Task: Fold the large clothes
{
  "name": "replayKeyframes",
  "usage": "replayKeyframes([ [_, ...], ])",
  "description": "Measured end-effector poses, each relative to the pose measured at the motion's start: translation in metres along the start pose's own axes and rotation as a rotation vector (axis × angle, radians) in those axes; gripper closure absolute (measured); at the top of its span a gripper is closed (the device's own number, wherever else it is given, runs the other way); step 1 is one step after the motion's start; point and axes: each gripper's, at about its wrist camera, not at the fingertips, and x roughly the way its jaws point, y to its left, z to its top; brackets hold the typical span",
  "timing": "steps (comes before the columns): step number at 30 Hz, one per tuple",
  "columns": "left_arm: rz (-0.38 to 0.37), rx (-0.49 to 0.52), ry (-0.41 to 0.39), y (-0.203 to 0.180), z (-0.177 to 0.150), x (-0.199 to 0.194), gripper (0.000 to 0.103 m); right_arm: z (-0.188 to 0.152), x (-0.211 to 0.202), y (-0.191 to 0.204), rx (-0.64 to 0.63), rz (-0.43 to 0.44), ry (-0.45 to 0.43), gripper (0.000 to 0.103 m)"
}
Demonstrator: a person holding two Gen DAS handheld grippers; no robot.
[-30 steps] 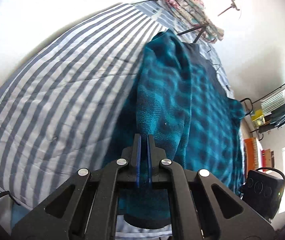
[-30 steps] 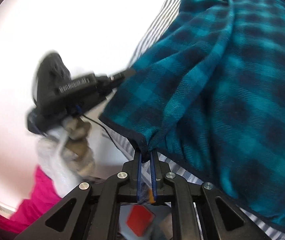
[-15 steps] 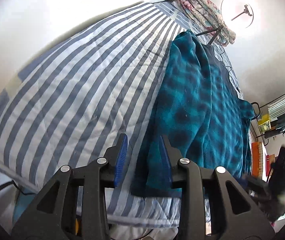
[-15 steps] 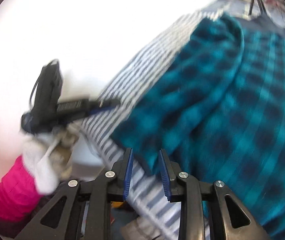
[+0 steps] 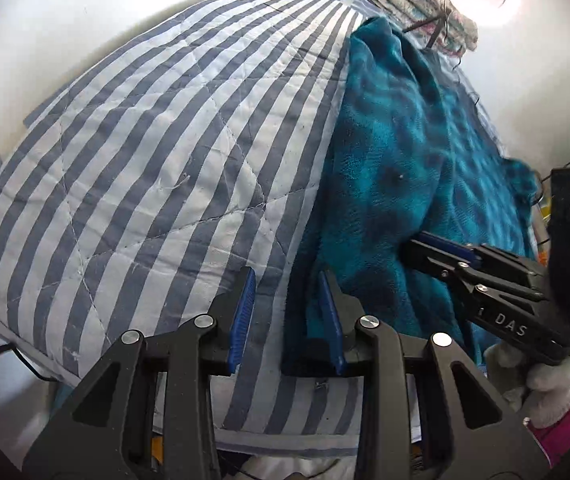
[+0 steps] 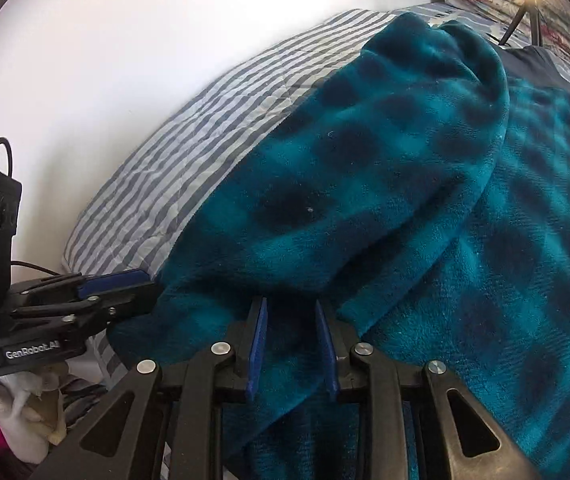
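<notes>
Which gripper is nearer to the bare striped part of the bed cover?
Left. The left gripper hangs open over the striped bed cover, at the teal garment's edge. The right gripper is open further in, over the teal cloth itself.

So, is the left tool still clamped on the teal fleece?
No. The left tool has just been opening; its blue pads stand apart over the striped quilt beside the teal fleece.

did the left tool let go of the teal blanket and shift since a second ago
Yes. The left tool has just opened and released the teal plaid blanket; it now sits over the blanket's left edge, nearer the striped bedspread.
</notes>
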Motion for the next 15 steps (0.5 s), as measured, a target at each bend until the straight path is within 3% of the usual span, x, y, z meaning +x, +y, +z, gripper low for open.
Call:
replayKeyframes([
  [4, -0.134, -0.154, -0.016, 0.024, 0.001, -0.013, 0.053, 0.008, -0.028, -0.001, -0.012, 0.025, -0.082, 0.075],
  [8, -0.16, -0.187, 0.0, 0.029, 0.004, -0.012, 0.053, 0.012, -0.05, -0.007, -0.004, 0.019, -0.184, 0.069],
  [15, -0.215, -0.227, 0.05, 0.034, 0.0, -0.006, 0.053, 0.026, -0.03, -0.014, 0.037, 0.062, -0.109, 0.069],
])
